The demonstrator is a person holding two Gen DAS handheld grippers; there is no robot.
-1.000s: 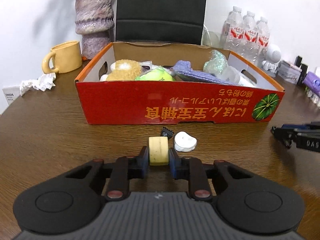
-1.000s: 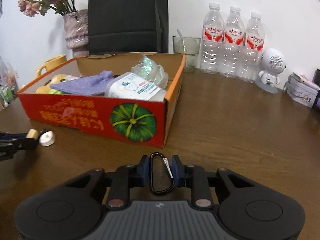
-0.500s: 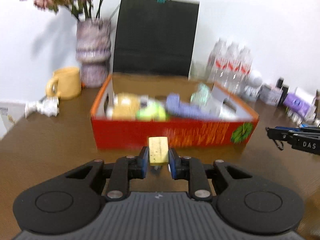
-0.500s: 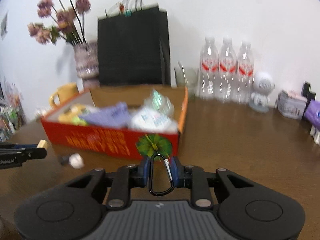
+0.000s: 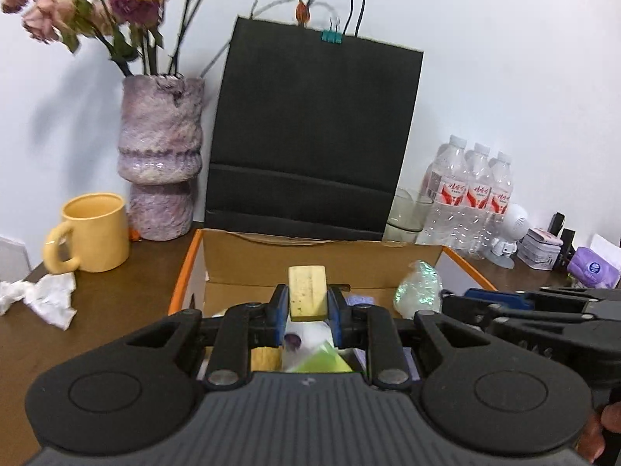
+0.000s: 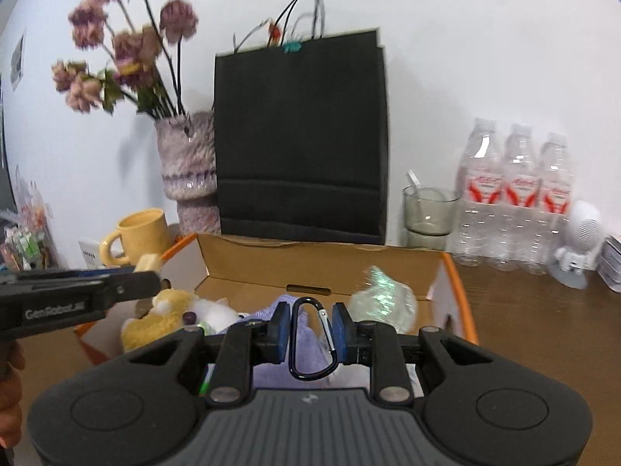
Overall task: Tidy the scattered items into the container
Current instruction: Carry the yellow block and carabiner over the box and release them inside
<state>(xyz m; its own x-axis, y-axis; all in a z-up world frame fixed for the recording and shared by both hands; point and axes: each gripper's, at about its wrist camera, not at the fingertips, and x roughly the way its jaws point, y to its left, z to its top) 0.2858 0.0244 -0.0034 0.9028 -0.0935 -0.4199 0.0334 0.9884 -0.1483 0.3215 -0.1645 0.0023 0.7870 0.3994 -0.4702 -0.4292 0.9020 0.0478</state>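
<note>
Both grippers hover over the orange-rimmed cardboard box (image 6: 458, 295), left gripper (image 5: 307, 305) fingers clamping the pale yellow foam block (image 5: 306, 291), right gripper (image 6: 310, 330) fingers pinching the black metal carabiner (image 6: 312, 339); best open low, clear of each other.

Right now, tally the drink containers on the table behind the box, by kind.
Water bottles: 3
Yellow mug: 1
Glass cup: 1
Total: 5
</note>
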